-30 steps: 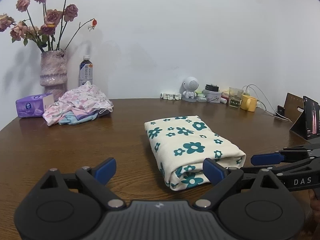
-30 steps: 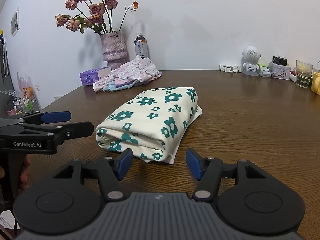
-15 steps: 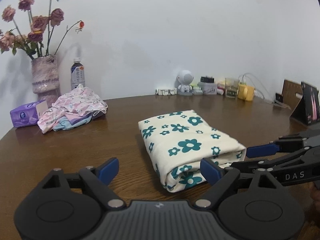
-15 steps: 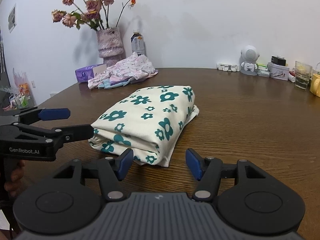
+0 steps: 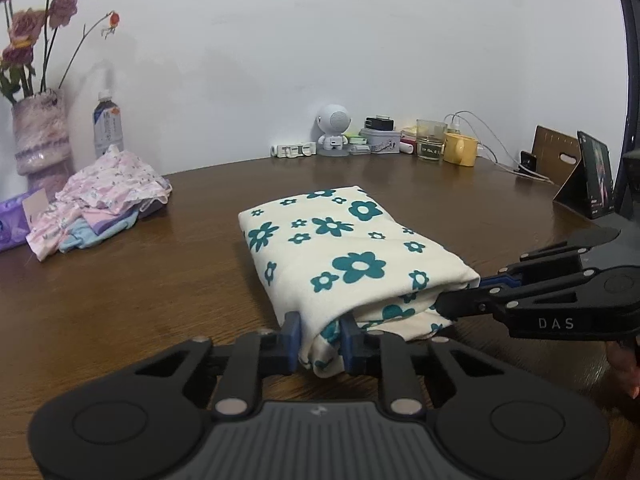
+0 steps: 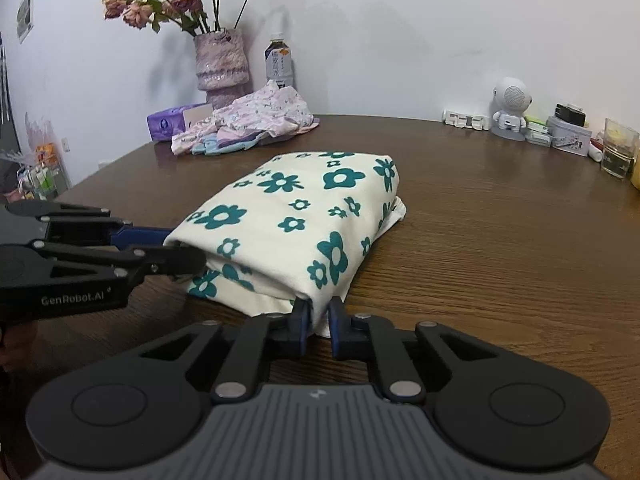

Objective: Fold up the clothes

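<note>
Cloth, folded (image 5: 344, 256): cream fabric printed with teal flowers, lying as a thick oblong bundle on the brown wooden table (image 5: 120, 288), its near end reaching right up to both sets of jaws.

Left gripper (image 5: 319, 340): jaws closing, blue pads nearly together, with the near left corner of the folded cloth pinched between them. In the right wrist view the same gripper (image 6: 176, 246) enters from the left, its tips at the bundle's edge.

Right gripper (image 6: 318, 322): jaws closing, gap narrow, the near right corner of the folded cloth caught between the pads. In the left wrist view it (image 5: 460, 294) comes in from the right, tips buried in the open layered end of the bundle.

Pile of small garments (image 6: 248, 124): pink, blue and lilac, unfolded, well beyond the jaws and to their left, apart from the bundle.

Vase (image 6: 221, 65) with dried roses, water bottle (image 6: 279, 62), purple tissue pack (image 6: 176, 120): behind that pile, against the white wall.

Robot-shaped white figurine (image 5: 334, 130), tin, glass cup, yellow mug (image 5: 460, 149), cables: far ahead of the jaws, along the table's back edge.

Person's fingers (image 5: 624, 364): partly seen at the right edge, under the right gripper's body.
</note>
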Demonstrator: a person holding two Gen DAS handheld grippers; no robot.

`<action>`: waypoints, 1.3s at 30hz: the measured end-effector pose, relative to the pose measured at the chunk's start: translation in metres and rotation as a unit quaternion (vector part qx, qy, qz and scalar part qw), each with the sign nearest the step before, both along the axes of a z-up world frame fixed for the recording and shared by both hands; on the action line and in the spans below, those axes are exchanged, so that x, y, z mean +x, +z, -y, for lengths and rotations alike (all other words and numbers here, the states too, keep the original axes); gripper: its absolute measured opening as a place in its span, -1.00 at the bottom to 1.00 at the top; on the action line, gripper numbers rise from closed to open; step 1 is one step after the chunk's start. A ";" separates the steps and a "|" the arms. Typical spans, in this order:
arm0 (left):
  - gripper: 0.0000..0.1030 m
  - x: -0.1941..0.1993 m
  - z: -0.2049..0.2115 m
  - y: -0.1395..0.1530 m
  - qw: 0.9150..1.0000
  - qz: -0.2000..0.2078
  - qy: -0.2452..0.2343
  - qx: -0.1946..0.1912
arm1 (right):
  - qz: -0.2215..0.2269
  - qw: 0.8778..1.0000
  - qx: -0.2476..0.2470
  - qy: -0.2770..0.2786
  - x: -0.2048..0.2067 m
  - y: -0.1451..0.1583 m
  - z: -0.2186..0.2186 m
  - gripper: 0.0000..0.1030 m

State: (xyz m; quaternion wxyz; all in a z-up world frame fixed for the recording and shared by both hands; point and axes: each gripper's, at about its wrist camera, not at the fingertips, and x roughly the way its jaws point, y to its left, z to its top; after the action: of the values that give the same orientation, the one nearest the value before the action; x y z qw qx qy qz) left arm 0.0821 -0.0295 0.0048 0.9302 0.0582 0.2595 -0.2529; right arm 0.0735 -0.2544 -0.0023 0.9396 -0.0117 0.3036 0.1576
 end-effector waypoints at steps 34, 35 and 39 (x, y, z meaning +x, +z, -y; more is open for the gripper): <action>-0.70 0.006 -0.006 -0.003 1.000 -0.008 -0.009 -0.023 | 0.001 1.000 0.004 0.002 0.000 -0.004 0.001 -0.86; -0.70 0.006 -0.007 -0.003 1.000 -0.009 -0.009 -0.025 | 0.001 1.000 0.005 0.002 0.000 -0.004 0.001 -0.86; -0.70 0.006 -0.008 -0.003 0.999 -0.013 -0.005 -0.031 | 0.002 1.000 0.004 0.001 0.000 -0.004 0.001 -0.86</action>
State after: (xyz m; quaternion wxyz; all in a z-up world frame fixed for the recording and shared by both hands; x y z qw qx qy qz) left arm 0.0882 -0.0218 0.0019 0.9269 0.0271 0.2631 -0.2663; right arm 0.0734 -0.2551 -0.0065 0.9400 -0.0085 0.3015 0.1594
